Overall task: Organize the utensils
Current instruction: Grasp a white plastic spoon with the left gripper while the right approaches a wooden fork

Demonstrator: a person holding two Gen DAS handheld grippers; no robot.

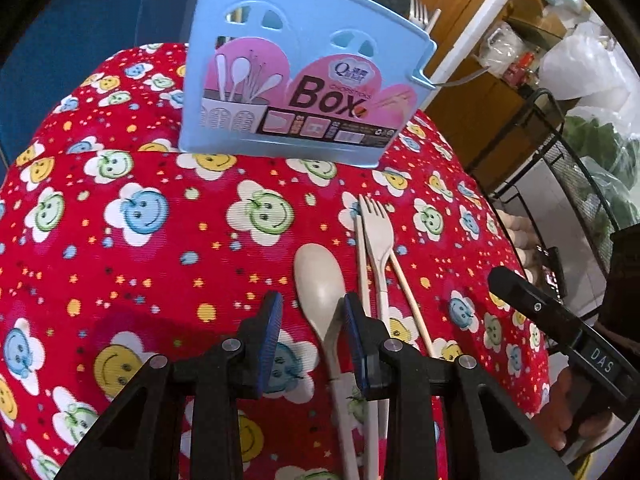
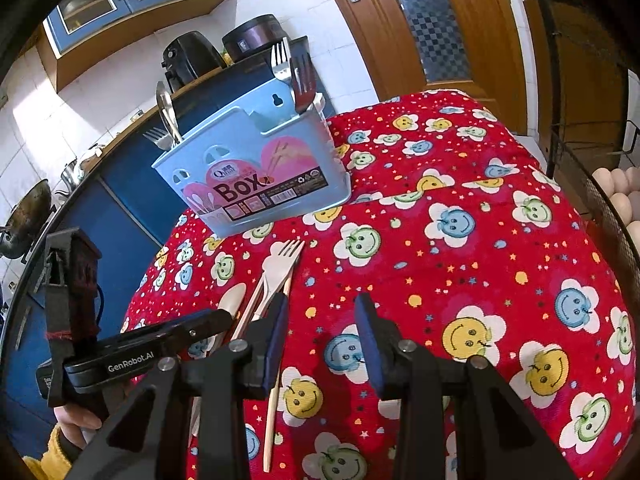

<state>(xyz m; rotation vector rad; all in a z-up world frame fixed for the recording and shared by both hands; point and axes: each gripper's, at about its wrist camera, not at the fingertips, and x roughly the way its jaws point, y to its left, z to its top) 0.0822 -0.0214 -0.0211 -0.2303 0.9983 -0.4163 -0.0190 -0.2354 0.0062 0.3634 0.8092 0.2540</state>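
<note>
While the left gripper (image 1: 308, 320) hangs low over the red smiley-face cloth (image 1: 140, 280), its blue pads (image 1: 269, 334) stand partly apart with the neck of the cream spoon (image 1: 320, 280) lying between them, close against the right-hand pad, and nothing is gripped yet. Off to the right the right gripper (image 2: 322, 332) waits at a similar part-open width above bare cloth, empty, its left pad just over one chopstick (image 2: 276, 392). Just beside the spoon lie a cream fork (image 1: 376, 232) and a pair of pale chopsticks (image 1: 362, 256), all pointing away toward the holder. These pieces look like light, stiff plastic or wheat-straw ware, smooth enough to slip, and they lie flat on soft fabric, so a pinch across the narrow neck or upper handle of the spoon seems the surest hold; the bowl is too broad and rounded. The thin chopsticks would likely roll and want taking as a pair near the middle. Farther back stands the light blue utensil box (image 1: 304, 80), upright near the cloth's far edge, already holding metal forks (image 2: 294, 70) and a spoon, with kitchen cupboards and a wooden door beyond
</note>
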